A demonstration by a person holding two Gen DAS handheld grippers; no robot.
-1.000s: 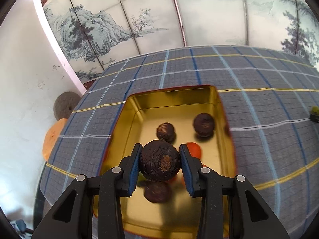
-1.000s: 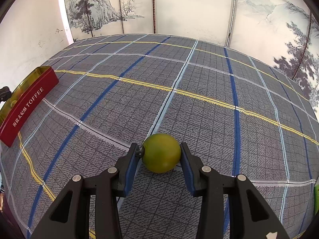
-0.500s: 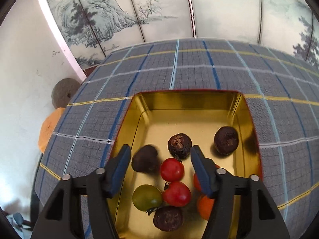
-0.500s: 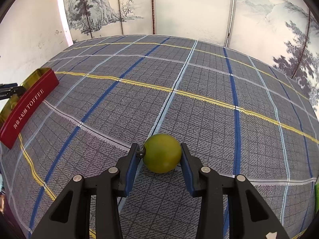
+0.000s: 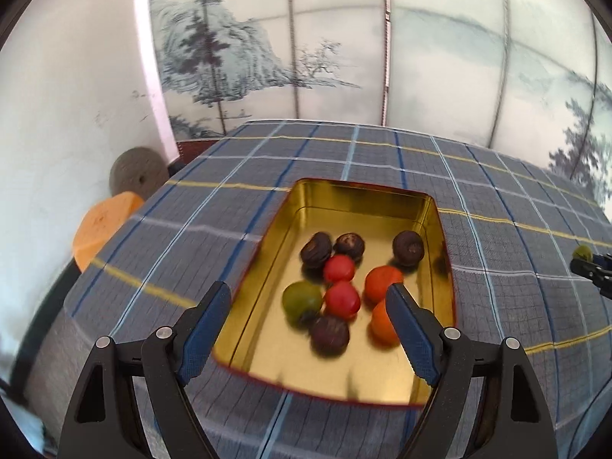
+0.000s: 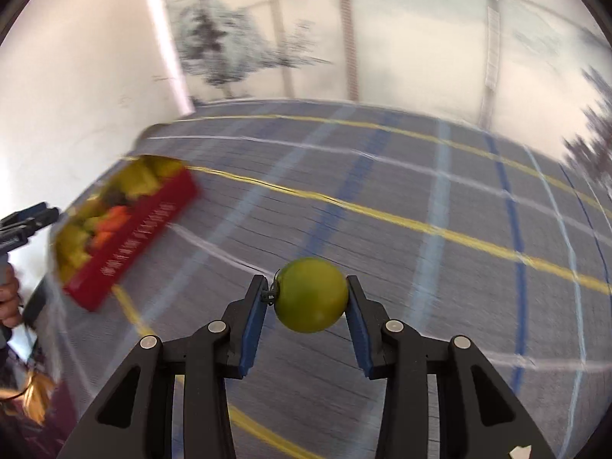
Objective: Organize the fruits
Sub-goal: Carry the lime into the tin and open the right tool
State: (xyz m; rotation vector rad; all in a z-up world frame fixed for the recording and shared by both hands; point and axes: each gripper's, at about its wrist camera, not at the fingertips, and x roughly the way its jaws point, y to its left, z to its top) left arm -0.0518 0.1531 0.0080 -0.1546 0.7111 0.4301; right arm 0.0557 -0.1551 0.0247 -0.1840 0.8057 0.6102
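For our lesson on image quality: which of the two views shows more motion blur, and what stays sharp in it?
Right wrist view: heavy blur smears the tablecloth and red tin, while the right gripper and green fruit stay sharp. Left wrist view: milder blur, mostly at the edges and on the fruits in the tin.

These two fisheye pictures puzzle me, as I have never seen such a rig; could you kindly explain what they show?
There is no robot here: a person holds a two-finger gripper in each hand, and a camera on each looks forward along its fingers. The left view shows the left gripper open and empty above a gold tin, which sits on a plaid tablecloth and holds dark, red, orange and green fruits. The right view, blurred, shows the right gripper shut on a green fruit above the cloth, with the same tin at its left.
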